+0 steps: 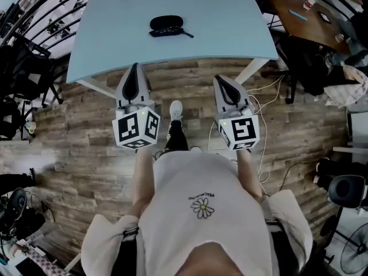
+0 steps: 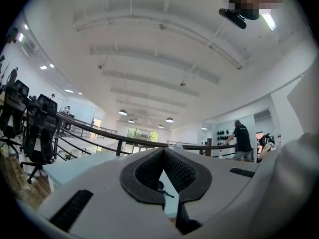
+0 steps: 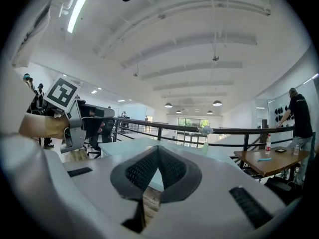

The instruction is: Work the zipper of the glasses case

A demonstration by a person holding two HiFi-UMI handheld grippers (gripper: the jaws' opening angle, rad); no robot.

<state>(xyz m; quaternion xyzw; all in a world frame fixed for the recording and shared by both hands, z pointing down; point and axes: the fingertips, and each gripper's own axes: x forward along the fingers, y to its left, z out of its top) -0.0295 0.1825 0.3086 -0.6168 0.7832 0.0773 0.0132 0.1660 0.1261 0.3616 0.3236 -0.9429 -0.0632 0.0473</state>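
Observation:
A black glasses case [image 1: 166,26] lies on the far half of the light blue table [image 1: 115,39], its zipper pull sticking out to the right. My left gripper [image 1: 135,66] and right gripper [image 1: 221,78] are held side by side over the wooden floor, just short of the table's near edge and well apart from the case. Both point at the table. In the left gripper view the left gripper [image 2: 163,151] is shut with its pads meeting at the tip, and the case [image 2: 158,185] shows small through the gap below. The right gripper [image 3: 158,147] is also shut and empty.
A brown table [image 1: 305,10] with small items stands at the back right. Black office chairs [image 1: 23,68] crowd the left side, before a dark railing [image 2: 99,133]. Cables [image 1: 270,96] trail on the floor by the blue table's right leg. A person [image 2: 242,138] stands far off.

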